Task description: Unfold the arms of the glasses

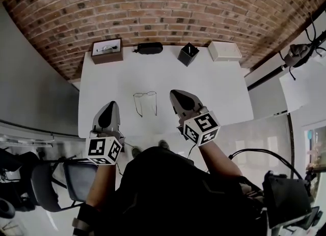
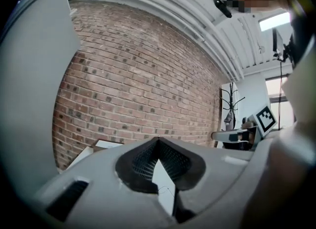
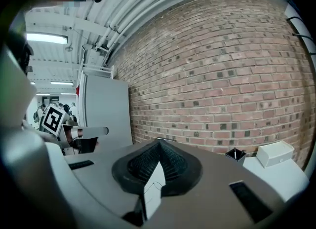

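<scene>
The glasses (image 1: pixel 145 102) are lying near the table's (image 1: pixel 219 85) near edge, arms seemingly open already. They are looking light and fragile, best pinched at a temple. The left gripper (image 1: pixel 110 106) and right gripper (image 1: pixel 175 94) are hovering closed, empty.

Held my left gripper (image 1: pixel 110 105) and right gripper (image 1: pixel 174 94) out in front of me, side by side and well apart. Both sets of jaws were closed and empty. The left pointed about level and the right tipped slightly downward. My forearms (image 1: pixel 220 157) were bare below the marker cubes.
</scene>
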Motion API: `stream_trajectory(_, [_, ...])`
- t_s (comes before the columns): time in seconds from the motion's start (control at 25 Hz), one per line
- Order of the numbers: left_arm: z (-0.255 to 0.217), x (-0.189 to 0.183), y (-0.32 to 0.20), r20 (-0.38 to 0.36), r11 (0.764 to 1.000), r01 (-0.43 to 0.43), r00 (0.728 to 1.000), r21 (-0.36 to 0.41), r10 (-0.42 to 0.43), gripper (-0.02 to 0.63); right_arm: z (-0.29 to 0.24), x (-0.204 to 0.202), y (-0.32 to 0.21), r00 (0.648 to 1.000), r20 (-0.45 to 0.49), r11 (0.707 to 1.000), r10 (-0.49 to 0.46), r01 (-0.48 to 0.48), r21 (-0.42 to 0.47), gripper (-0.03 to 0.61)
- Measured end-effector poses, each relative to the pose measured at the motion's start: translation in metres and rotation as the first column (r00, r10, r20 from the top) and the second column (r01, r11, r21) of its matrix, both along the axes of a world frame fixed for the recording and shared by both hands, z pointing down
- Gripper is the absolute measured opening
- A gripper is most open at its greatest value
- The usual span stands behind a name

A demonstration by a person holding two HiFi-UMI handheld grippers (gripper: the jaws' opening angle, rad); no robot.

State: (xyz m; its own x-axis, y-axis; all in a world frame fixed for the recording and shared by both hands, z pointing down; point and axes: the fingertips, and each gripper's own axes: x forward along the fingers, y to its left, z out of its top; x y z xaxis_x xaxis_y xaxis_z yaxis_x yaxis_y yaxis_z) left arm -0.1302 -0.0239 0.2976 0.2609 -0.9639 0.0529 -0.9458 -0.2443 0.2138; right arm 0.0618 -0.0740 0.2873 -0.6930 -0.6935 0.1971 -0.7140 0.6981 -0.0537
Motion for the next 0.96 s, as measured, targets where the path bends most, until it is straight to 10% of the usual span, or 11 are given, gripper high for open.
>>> stream_trajectory(0.96, [-0.010,0.024,0.000,0.010,1.000,-0.006,1.000,-0.018,0.006,0.009,-0.022,0.014,-0.005,1.000,0.021,0.999,-0.013,0.012,0.044,0.008])
